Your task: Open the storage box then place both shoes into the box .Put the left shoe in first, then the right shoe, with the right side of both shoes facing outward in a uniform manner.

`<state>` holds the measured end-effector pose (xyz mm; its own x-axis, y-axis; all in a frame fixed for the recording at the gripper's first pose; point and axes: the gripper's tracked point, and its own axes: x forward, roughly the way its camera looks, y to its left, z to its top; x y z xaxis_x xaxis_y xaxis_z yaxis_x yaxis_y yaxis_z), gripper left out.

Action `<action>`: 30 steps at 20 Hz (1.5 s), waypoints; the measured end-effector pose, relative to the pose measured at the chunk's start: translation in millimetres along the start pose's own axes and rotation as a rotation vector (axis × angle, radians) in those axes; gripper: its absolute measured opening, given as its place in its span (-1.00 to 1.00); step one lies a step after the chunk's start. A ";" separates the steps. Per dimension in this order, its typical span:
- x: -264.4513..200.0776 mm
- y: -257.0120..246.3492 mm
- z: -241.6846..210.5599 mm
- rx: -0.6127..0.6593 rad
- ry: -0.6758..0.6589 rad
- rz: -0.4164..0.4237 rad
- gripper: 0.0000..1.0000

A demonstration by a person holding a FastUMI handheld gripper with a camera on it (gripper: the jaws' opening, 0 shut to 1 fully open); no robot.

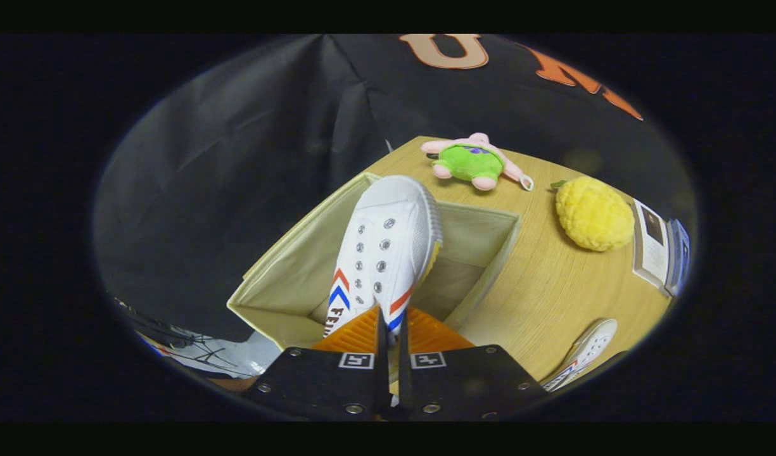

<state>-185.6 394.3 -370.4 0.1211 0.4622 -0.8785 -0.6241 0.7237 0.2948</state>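
A white canvas shoe (pixel 388 247) with red and blue chevrons hangs from my gripper (pixel 391 326), toe pointing away, over the open cream fabric storage box (pixel 483 244). Both fingers are shut on the shoe's heel end, pinching its upper edge. The shoe's toe reaches across the box's opening toward its far rim. The second white shoe (pixel 584 354) lies on the wooden table to the right of the fingers, only partly visible.
The box stands at the left edge of the wooden table (pixel 546 291). Beyond it lie a green and pink plush toy (pixel 473 163) and a yellow pineapple plush (pixel 593 214). A booklet (pixel 657 250) lies at the far right. Clutter sits below the table's left side.
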 end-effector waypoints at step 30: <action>-124.4 -294.3 -158.8 0.438 -0.039 -0.408 0.82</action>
<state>-139.6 42.4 -407.5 0.3169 0.1150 -0.9414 -0.1456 0.9867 0.0715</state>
